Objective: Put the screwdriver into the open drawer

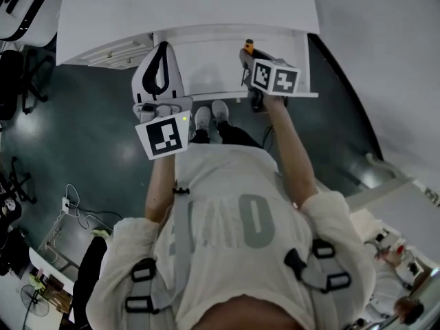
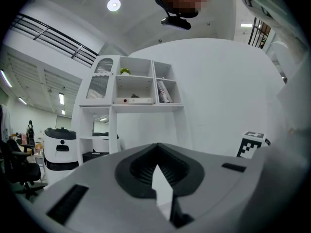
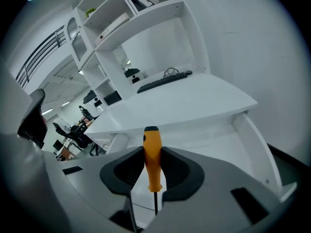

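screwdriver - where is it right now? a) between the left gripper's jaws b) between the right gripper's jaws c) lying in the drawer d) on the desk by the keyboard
b: the right gripper view shows the jaws of the right gripper closed on the orange handle of the screwdriver, with the open drawer beyond.

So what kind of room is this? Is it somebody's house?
Probably an office or a lab workroom, not a house. There is a white desk with a keyboard on it, tall white shelves, and farther back black office chairs and long ceiling lights.
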A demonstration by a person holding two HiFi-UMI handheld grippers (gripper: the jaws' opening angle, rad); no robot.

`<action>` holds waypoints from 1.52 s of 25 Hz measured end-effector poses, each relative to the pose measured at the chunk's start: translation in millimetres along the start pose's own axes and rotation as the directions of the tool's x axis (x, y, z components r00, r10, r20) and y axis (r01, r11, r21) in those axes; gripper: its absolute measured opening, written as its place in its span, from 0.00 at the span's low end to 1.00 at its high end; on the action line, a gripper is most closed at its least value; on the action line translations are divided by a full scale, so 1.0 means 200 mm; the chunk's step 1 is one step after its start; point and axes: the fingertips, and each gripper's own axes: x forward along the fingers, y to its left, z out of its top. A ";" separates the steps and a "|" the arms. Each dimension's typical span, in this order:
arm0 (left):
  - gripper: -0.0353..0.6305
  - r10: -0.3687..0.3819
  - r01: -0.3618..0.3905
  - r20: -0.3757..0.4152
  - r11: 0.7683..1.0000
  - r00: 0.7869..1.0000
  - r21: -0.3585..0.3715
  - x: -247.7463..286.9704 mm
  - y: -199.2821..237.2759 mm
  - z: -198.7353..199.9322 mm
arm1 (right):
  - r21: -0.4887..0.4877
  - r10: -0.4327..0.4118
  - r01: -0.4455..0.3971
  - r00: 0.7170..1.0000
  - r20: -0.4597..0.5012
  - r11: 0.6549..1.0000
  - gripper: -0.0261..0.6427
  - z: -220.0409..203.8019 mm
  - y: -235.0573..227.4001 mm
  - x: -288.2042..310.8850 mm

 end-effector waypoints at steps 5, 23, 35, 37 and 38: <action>0.06 0.027 -0.027 -0.026 1.000 0.999 -0.001 -0.01 0.03 -0.04 | 0.067 0.017 -0.009 0.993 -0.114 0.998 0.19 -0.11 -0.06 0.14; 0.06 0.101 -0.102 -0.150 0.995 0.983 0.002 -0.01 0.12 -0.23 | 0.135 -0.024 0.069 0.950 -0.313 0.988 0.19 -0.35 -0.27 0.45; 0.06 0.113 -0.118 -0.205 0.993 0.972 -0.011 0.01 0.08 -0.34 | 0.166 -0.054 0.116 0.938 -0.341 0.979 0.19 -0.42 -0.36 0.52; 0.06 0.111 -0.116 -0.219 0.993 0.969 -0.010 -0.01 0.08 -0.36 | 0.163 -0.054 0.115 0.939 -0.341 0.980 0.19 -0.42 -0.35 0.54; 0.06 0.111 -0.115 -0.225 0.993 0.968 -0.007 -0.02 0.08 -0.37 | 0.163 -0.055 0.117 0.939 -0.340 0.980 0.19 -0.43 -0.35 0.55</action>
